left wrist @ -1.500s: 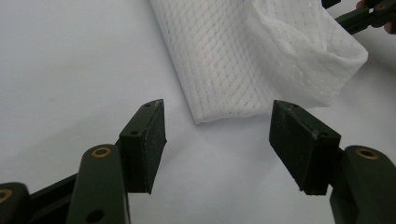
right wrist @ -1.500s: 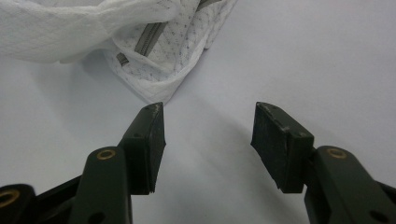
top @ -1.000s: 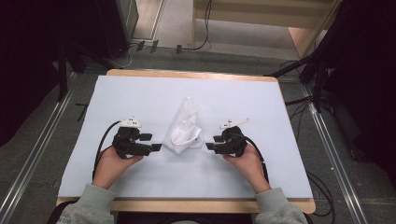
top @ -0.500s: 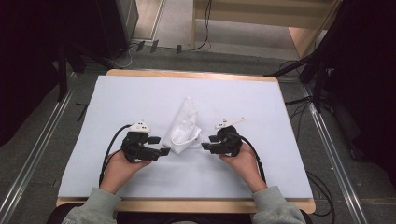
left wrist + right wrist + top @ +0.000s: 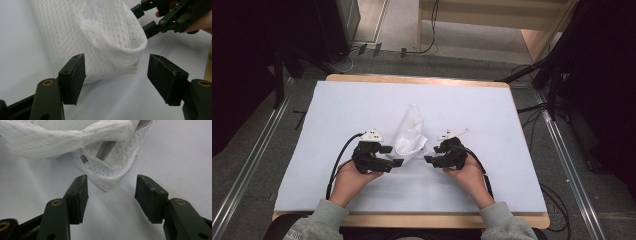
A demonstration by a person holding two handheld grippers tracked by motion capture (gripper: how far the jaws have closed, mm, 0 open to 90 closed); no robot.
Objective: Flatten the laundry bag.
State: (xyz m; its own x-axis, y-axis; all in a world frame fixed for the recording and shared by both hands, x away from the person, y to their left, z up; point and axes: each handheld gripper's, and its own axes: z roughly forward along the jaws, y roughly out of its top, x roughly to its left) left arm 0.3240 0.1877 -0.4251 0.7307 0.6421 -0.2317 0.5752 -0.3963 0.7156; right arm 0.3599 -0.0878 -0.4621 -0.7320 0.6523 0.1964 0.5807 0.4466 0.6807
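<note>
A crumpled white mesh bag (image 5: 409, 135) with a grey zipper (image 5: 106, 150) lies in the middle of the white-covered table (image 5: 492, 115). My left gripper (image 5: 392, 156) is at the bag's lower left edge, open, with the rolled fabric edge (image 5: 107, 42) just ahead of its jaws (image 5: 116, 72). My right gripper (image 5: 432, 154) is at the bag's lower right and its jaws have just been opening. A corner of the bag (image 5: 107, 181) points into the gap between them (image 5: 112, 192) and touches neither pad. In the left gripper view the right gripper (image 5: 144, 20) is beyond the bag.
The table's wooden edge (image 5: 412, 220) runs along the near side, by the person's grey sleeves. Black cables (image 5: 337, 165) trail from both grippers. Dark equipment and floor cables (image 5: 537, 107) surround the table, with metal rails (image 5: 247, 165) on either side.
The left gripper has moved right, up to the bag's lower left edge. The right hand has stayed about where it was.
</note>
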